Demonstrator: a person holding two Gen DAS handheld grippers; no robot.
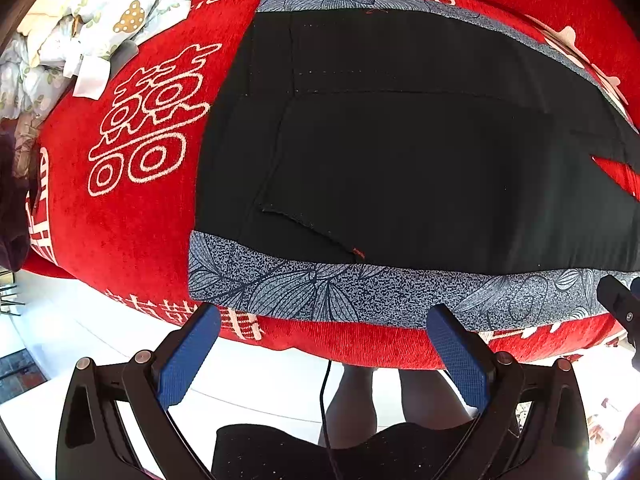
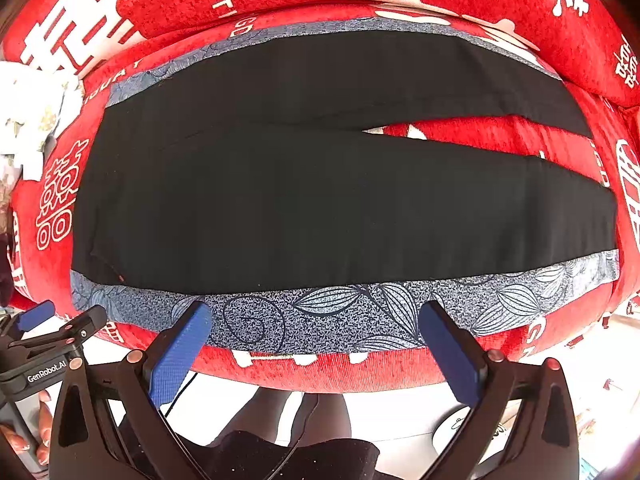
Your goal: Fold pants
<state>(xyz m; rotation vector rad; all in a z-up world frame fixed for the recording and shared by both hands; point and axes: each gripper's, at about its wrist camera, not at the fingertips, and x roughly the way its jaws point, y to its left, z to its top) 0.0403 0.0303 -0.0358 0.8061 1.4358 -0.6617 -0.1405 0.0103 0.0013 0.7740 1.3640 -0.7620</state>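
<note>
Pants (image 2: 320, 200) lie flat just ahead of both grippers, black with blue patterned side strips. The right gripper (image 2: 316, 320) and left gripper (image 1: 324, 320) gape wide and empty, hovering at the near strip above the red cushion (image 1: 120, 220).
</note>
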